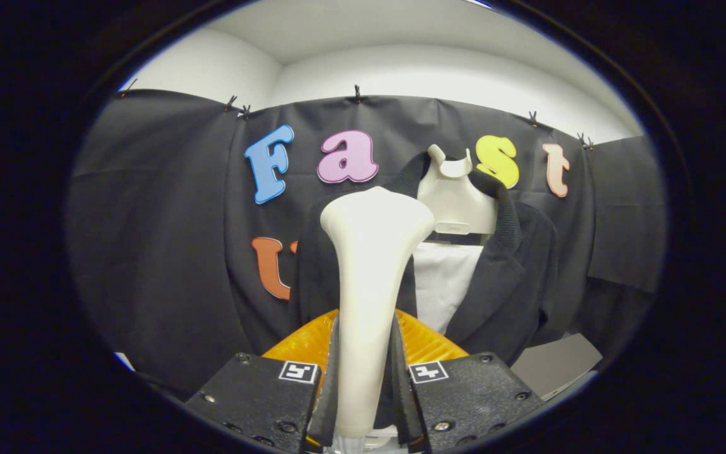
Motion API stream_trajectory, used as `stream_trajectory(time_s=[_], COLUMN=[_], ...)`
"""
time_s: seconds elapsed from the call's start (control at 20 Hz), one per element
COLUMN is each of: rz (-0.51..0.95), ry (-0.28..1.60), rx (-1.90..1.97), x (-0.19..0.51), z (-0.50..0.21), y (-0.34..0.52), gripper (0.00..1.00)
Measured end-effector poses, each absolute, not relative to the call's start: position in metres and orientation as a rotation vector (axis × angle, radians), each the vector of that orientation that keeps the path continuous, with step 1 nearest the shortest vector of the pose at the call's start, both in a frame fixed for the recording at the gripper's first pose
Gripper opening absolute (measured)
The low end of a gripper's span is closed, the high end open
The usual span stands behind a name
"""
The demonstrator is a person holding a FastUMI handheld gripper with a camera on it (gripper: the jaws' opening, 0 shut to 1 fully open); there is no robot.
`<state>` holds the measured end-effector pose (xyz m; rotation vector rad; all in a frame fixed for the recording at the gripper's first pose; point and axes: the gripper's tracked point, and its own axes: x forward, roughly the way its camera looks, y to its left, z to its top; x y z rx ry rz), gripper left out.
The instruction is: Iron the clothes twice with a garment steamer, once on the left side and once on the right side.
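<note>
The hand-held gripper [366, 378] pinches the smooth cream plastic garment steamer [372, 271] by its long handle. Both fingers [331, 378] press on the handle, one on each side. The steamer stands upright between the fingers, and its wide rounded head rises above them. A ribbed orange plastic part [303, 343] shows just behind the fingers, low down on both sides of the handle.

To the left, beyond the fingers, hangs the black cloth wall [161, 252] of the booth. It is held up along the top by small dark clips [357, 94].

Right behind the steamer hangs the black jacket [514, 277]. It sits on a cream plastic mannequin neck [457, 202] with a forked top. The jacket is open at the front, and a white shirt [445, 284] shows between its two front edges. The steamer head covers part of the jacket's left front side, but I cannot tell if it touches the cloth.

To the right, low down beside the jacket, lies a flat grey board [555, 362].
</note>
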<state>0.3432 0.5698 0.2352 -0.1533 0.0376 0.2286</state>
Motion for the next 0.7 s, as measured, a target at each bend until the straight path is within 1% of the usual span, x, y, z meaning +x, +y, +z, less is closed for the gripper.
stream_trajectory(time_s=[0.7], rz=[0.179], ry=[0.212], rx=[-0.17], x=[0.36], z=[0.136], y=[0.561], gripper=[0.39])
